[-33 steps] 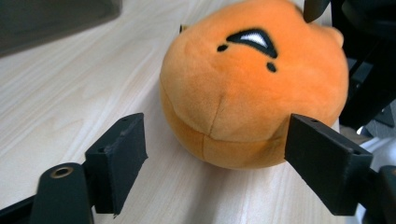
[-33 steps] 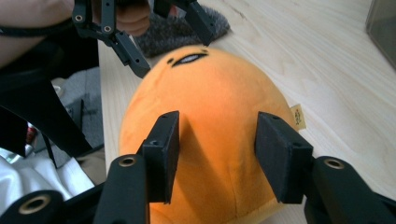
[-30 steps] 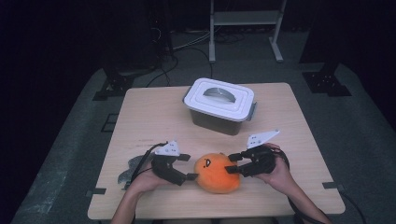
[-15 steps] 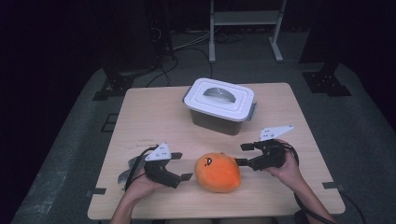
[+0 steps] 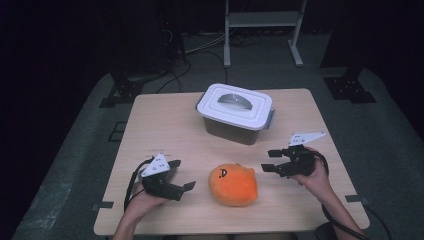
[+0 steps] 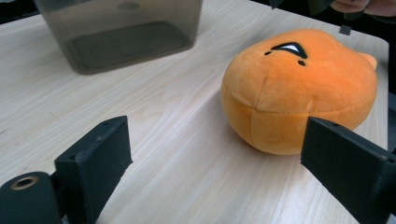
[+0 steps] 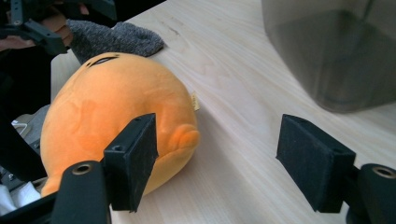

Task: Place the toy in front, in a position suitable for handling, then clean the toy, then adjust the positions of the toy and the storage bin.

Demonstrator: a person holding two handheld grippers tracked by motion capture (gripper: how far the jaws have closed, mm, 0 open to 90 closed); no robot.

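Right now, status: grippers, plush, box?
Left gripper and right gripper open, jaws just widened, nothing between. Orange plush free on table. Lidded box behind, clear.

Orange plush toy [image 5: 233,184] resting loose on the worktop [image 5: 165,125]

Round, soft and bright orange, with a small stitched face on top, it sits between the left hand-held gripper [image 5: 181,176] and the right hand-held gripper [image 5: 268,160], just beside each, touching neither, outside both sets of spread jaws.
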